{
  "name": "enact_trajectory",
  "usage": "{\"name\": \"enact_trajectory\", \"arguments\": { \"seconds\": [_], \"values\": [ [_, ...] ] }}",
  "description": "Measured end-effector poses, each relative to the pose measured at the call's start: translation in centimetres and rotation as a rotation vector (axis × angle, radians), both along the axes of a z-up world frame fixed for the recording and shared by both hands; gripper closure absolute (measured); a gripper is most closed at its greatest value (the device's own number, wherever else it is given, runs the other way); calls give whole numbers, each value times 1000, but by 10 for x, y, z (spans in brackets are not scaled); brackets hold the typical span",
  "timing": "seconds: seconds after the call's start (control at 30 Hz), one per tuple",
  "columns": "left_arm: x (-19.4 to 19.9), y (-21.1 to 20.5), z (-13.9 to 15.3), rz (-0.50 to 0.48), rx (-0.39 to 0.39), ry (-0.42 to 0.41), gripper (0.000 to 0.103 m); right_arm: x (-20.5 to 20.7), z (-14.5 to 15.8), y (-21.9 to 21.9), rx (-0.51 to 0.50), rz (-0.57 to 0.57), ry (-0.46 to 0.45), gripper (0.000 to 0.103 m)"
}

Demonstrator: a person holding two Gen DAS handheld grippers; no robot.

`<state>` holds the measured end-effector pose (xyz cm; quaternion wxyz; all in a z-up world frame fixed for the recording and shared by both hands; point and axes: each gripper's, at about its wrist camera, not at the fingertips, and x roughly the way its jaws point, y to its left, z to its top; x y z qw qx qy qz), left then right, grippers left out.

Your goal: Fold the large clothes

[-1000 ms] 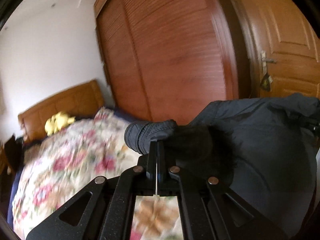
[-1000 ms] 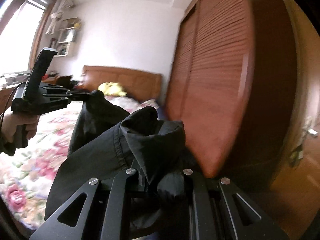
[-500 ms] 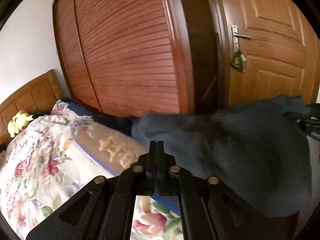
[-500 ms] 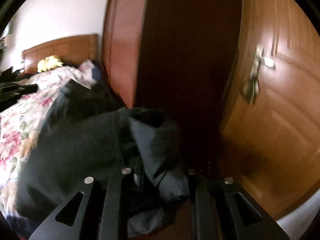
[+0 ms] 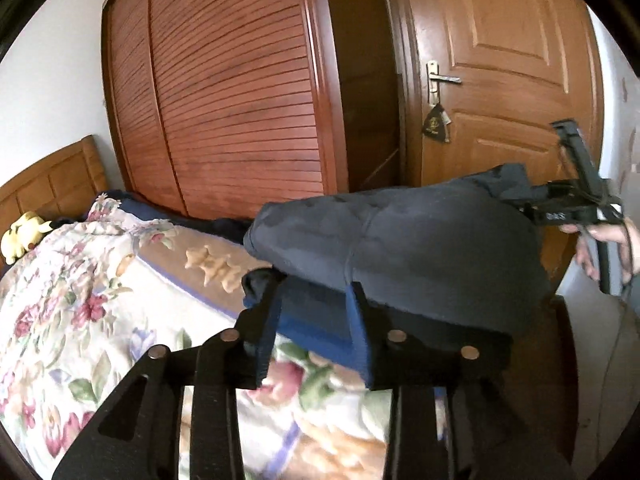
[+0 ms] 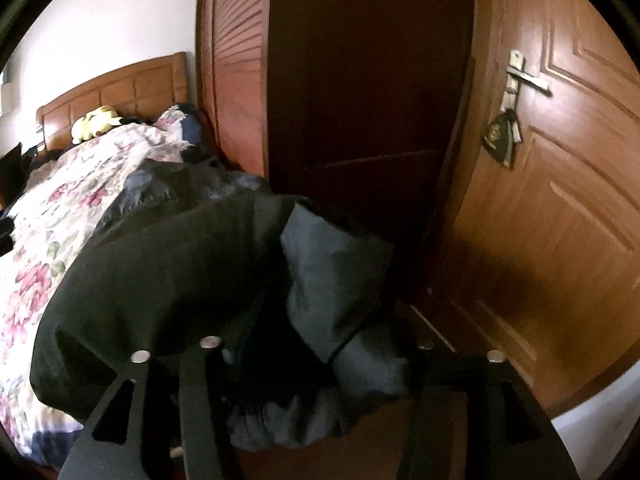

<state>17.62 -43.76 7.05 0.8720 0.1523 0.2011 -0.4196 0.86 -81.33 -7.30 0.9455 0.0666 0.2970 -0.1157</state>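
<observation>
Both grippers are coming down from mid-air to the bed's corner, and I am letting the dark jacket (image 5: 420, 248) go.

I am noting the left gripper (image 5: 316, 312) with jaws opening, a fold of jacket lying loose between them; the right gripper (image 6: 320, 344) is opening too, fabric heaped between its jaws, contact unclear. The jacket is bunching on the floral quilt (image 5: 80, 312) by the door (image 5: 500, 80). I am judging that it needs spreading flat before any fold; backing out slowly should avoid snagging cloth.
</observation>
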Motion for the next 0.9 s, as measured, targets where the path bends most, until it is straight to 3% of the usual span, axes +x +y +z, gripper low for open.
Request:
{"name": "enact_trajectory", "arguments": {
  "seconds": [0.03, 0.1, 0.17, 0.27, 0.4, 0.53, 0.77, 0.9],
  "values": [
    [-3, 5, -1, -1, -6, 1, 58, 6, 4, -11, 1, -17, -1, 37],
    [-10, 14, -3, -6, -19, 4, 36, 1, 12, -14, 4, -44, -12, 31],
    [-18, 23, -4, -8, -34, 2, 26, -6, 21, -9, -29, -53, -27, 29],
    [-26, 34, -4, -9, -53, 12, 25, -21, 35, 12, -92, -66, -70, 29],
    [-38, 51, -3, 4, -68, 13, 25, -31, 51, 45, -84, 19, -121, 29],
    [-48, 71, -4, 33, -73, 22, 25, -30, 55, 74, -80, 64, -114, 29],
    [-65, 97, -9, 55, -76, 29, 25, -8, 32, 66, -6, 37, -52, 29],
    [-68, 96, -13, 51, -67, 29, 25, 0, 8, 50, 107, 49, 1, 29]
  ]
}}
